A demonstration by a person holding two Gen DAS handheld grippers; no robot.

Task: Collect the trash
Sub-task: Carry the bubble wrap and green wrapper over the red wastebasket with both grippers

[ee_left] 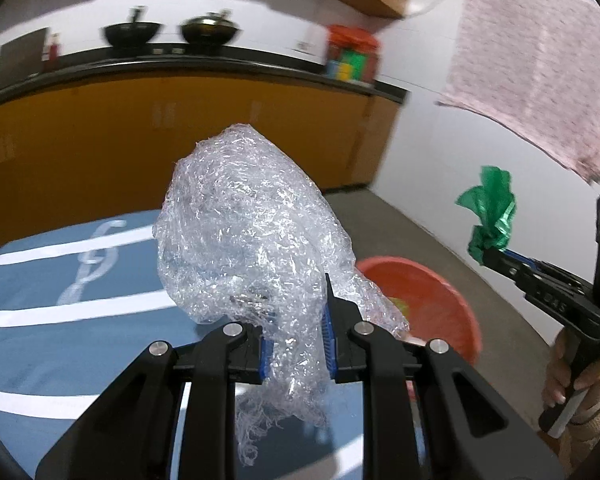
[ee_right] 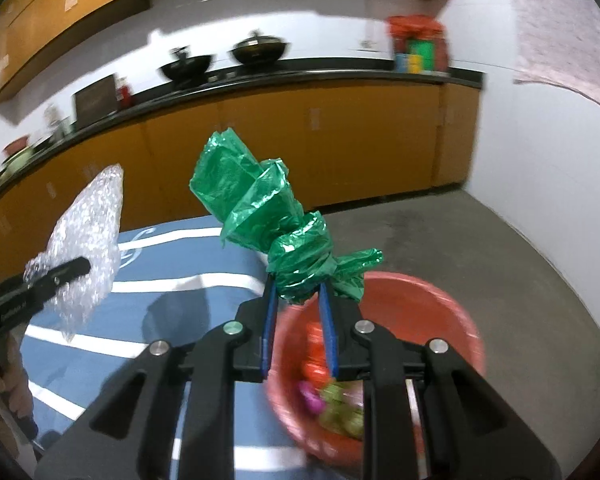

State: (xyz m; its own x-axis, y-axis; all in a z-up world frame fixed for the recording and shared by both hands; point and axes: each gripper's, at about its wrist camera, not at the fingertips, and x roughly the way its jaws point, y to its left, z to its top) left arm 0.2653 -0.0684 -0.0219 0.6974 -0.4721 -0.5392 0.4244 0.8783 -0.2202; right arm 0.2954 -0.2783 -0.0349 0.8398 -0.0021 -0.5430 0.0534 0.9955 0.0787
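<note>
My left gripper (ee_left: 296, 304) is shut on a large crumpled wad of clear bubble wrap (ee_left: 244, 224), held up above the blue striped cloth (ee_left: 60, 320). It also shows in the right wrist view (ee_right: 88, 240). My right gripper (ee_right: 296, 288) is shut on a twisted green plastic bag (ee_right: 268, 224), held just above the near-left rim of the red basin (ee_right: 440, 300). The green bag (ee_left: 492, 216) and right gripper (ee_left: 490, 258) show at the right of the left wrist view. The basin (ee_left: 440, 300) holds several coloured wrappers (ee_right: 332, 396).
The blue cloth with white stripes (ee_right: 160, 280) covers the surface under both grippers. Orange cabinets (ee_left: 180, 140) with a black counter and two woks (ee_left: 208, 32) stand behind. A pink towel (ee_left: 540, 68) hangs on the white wall at right. Grey floor (ee_right: 460, 232) lies beyond the basin.
</note>
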